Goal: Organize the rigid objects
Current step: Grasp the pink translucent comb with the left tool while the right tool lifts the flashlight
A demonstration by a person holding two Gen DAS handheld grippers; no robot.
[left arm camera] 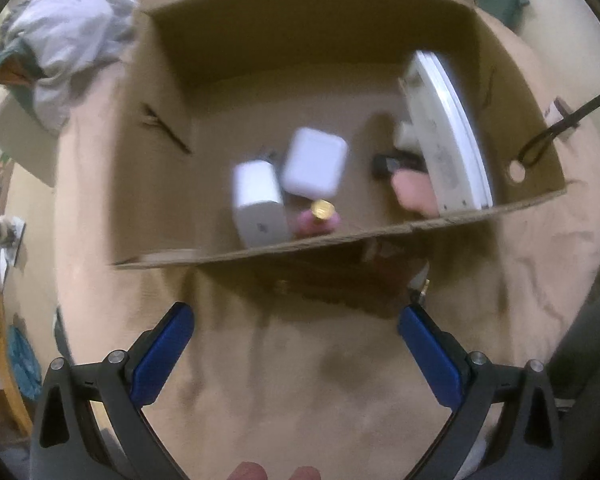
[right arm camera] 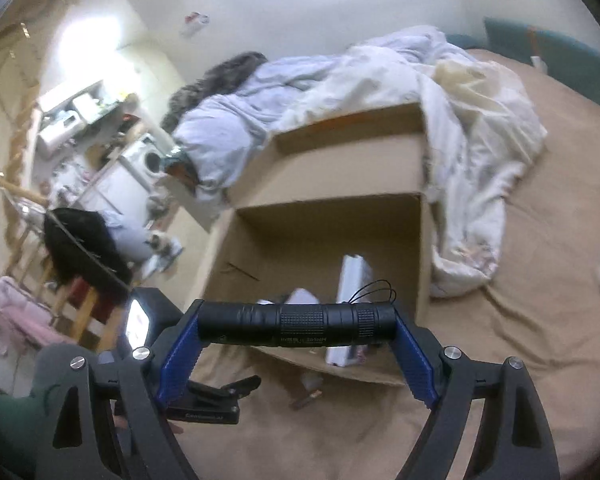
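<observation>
In the left wrist view I look down into an open cardboard box point(left arm camera: 172, 60) on a tan bedsheet. Inside lie a white charger block point(left arm camera: 258, 204), a white square case point(left arm camera: 314, 162), a pink bottle with a gold cap point(left arm camera: 320, 216), and a flat white device point(left arm camera: 444, 136) leaning at the right wall. My left gripper point(left arm camera: 296, 312) hovers open over the sheet, short of the box's near flap, with nothing between its blue pads. In the right wrist view my right gripper point(right arm camera: 296, 322) is shut end to end on a black flashlight point(right arm camera: 296, 324), held above the box point(right arm camera: 320, 184).
A rumpled white quilt point(right arm camera: 460, 120) lies behind and right of the box. A small brown tube point(right arm camera: 306, 400) rests on the sheet in front of the box. A black cord point(left arm camera: 560, 120) hangs by the box's right wall. Cluttered furniture point(right arm camera: 80, 140) fills the room at the left.
</observation>
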